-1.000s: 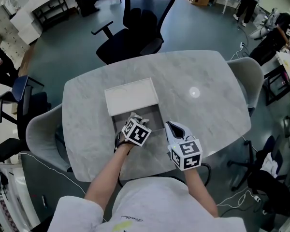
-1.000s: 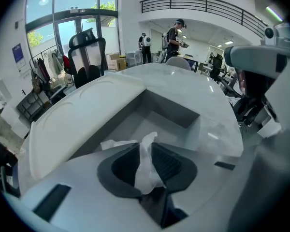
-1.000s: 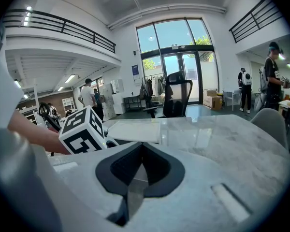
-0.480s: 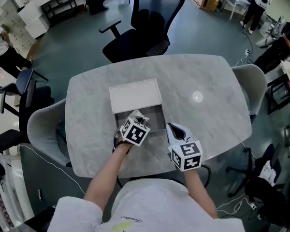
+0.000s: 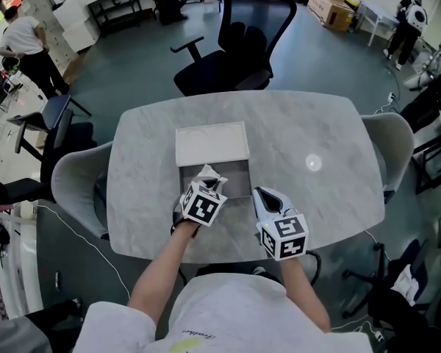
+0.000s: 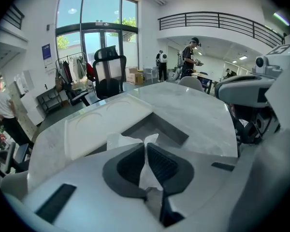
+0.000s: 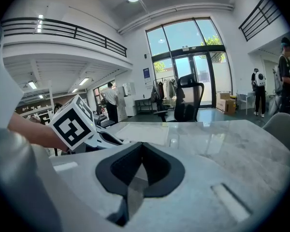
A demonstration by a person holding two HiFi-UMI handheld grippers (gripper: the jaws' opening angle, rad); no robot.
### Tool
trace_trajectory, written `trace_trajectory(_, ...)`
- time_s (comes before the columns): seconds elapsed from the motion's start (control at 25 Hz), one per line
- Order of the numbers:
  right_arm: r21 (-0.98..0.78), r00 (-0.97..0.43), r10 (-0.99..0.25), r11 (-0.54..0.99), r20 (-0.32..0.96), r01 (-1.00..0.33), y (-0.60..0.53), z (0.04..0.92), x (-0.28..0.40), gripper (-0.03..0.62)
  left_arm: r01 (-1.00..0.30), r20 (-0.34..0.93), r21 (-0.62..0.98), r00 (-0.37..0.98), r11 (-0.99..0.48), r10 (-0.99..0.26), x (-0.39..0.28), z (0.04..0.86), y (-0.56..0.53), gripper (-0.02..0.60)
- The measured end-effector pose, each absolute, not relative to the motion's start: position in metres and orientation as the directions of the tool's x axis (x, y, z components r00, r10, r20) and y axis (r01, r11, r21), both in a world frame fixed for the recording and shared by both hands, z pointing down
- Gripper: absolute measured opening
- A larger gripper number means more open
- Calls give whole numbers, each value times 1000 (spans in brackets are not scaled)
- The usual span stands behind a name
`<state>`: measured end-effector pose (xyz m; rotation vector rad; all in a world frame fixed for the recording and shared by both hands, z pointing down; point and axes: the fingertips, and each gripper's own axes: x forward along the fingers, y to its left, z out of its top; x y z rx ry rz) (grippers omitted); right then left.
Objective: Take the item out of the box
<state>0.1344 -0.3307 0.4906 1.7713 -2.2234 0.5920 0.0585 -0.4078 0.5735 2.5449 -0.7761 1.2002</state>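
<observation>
We see the left claw (image 6: pixel 146 148) clamped on a white paper (image 6: pixel 120 140). The sheet is pinched thin between its pads and sticks out past the tips. Just ahead of the tips lies the open grey box (image 5: pixel 237 180), and beyond it the white lid (image 5: pixel 212 143) lies flat on the marble counter (image 5: pixel 316 131). Just to the right of the left claw, the right claw (image 7: pixel 141 149) has its jaws together on nothing. Compared with a second ago, both claws sit where they were, and the paper has not left the box's near edge.
</observation>
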Motion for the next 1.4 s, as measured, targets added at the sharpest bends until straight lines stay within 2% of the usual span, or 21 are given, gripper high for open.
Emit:
trace_trajectory(0.72, -128, -415, -849, 395, 329, -910, -296, 456, 141, 3, -791, 557, -23, 498, -611, -665, 35, 483, -348, 25)
trace_trajectory(1.08, -101, -466, -834, 458, 296, -883, -261, 447, 144, 3, -852, 461, -7, 461, -523, -758, 25, 457, -298, 25)
trace_trajectory(1.4, -95, -493, -822, 487, 287, -868, -233, 446, 147, 3, -875, 433, 18, 443, -483, -785, 27, 455, -260, 25)
